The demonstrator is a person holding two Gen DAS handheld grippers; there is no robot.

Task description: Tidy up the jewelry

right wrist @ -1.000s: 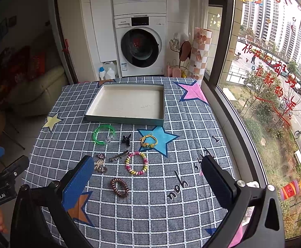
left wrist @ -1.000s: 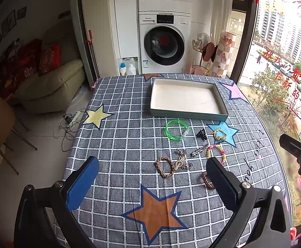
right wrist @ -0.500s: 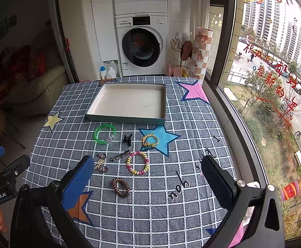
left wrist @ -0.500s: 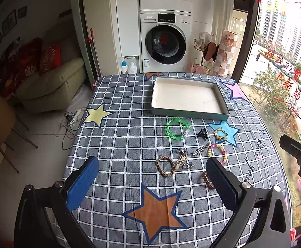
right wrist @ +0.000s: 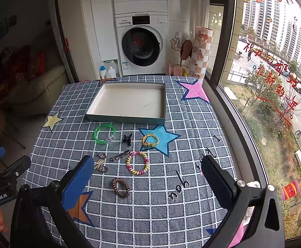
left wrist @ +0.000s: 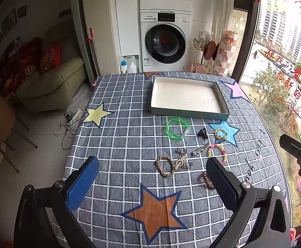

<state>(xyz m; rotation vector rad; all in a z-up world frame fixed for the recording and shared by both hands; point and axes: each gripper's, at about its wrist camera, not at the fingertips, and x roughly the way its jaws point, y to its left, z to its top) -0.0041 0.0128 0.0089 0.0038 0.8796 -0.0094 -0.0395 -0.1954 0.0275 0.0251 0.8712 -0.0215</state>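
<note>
Hovering spread wide and empty, left claw [left wrist: 152, 166] and right claw [right wrist: 147, 166] face beaded, braided and coiled bracelets [right wrist: 137, 163] scattered on the checked cloth surface [right wrist: 191, 111] before a shallow rectangular tray [right wrist: 127, 119].

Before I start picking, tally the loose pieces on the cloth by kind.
Bracelets and bands: 5 (green, yellow, pastel beaded, brown coil, braided rope)
Hair clips: 2 (black claw, silver barrette)
Charm cluster: 1
Total: 8

Stacked washing machines [left wrist: 165, 41] face a daylit window [right wrist: 274, 72], cream sofa [left wrist: 51, 82] left.
</note>
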